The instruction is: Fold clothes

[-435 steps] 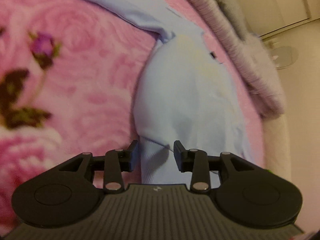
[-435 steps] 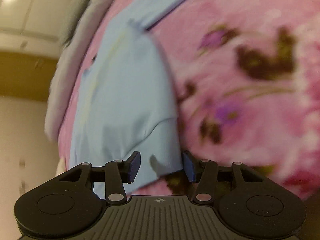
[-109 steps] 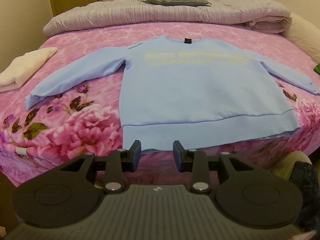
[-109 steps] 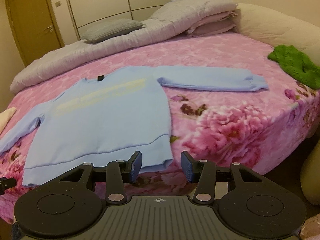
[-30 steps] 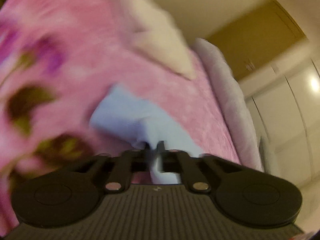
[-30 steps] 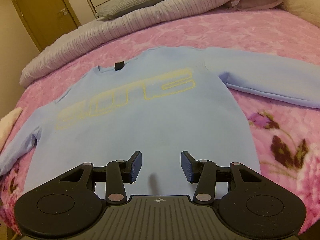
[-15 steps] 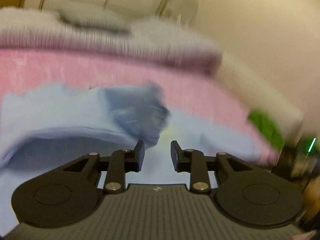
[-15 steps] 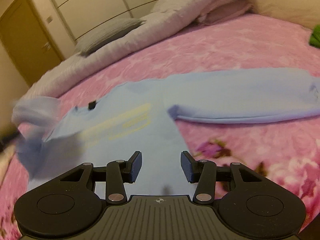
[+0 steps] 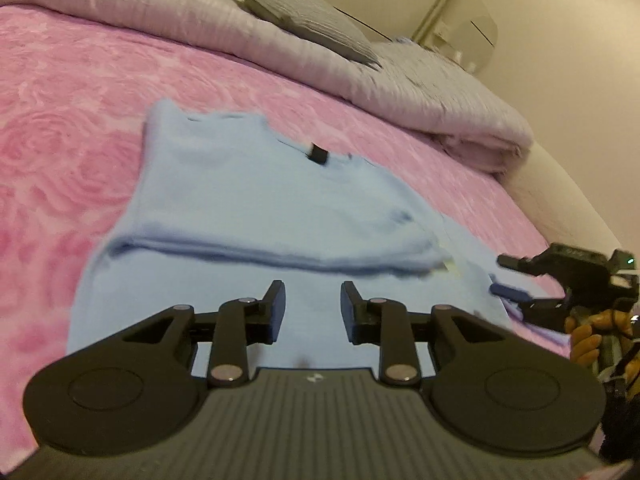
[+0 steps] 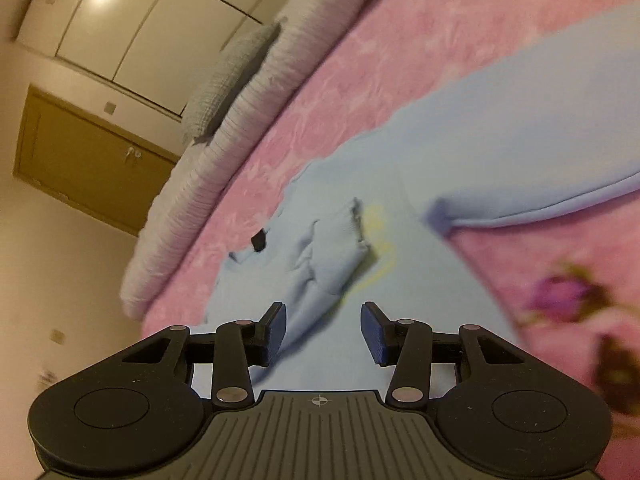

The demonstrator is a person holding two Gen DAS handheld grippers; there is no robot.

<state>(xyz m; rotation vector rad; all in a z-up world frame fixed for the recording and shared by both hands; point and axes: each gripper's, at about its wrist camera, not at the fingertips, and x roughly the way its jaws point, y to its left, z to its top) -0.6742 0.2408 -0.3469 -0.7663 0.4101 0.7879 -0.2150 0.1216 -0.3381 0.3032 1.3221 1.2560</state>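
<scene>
The left gripper (image 9: 312,308) points down over the light-blue long-sleeved sweatshirt (image 9: 256,200), its black jaws parted with nothing between them; they have just been opening; the right gripper (image 10: 323,330) is rolled to one side above the same garment, jaws apart and empty; in the left wrist view it (image 9: 516,280) appears at the right edge, a hand (image 9: 592,336) wrapped round its handle. The sweatshirt lies flat on the pink rose-patterned bedspread (image 9: 60,152); 1 sleeve (image 10: 332,264) is folded across the chest, the other (image 10: 540,152) stretched outward; behind lie a lilac folded quilt (image 9: 152,4), a grey pillow (image 9: 304,16), pale wardrobe doors (image 10: 132,28) and a brown wooden door (image 10: 88,160).
</scene>
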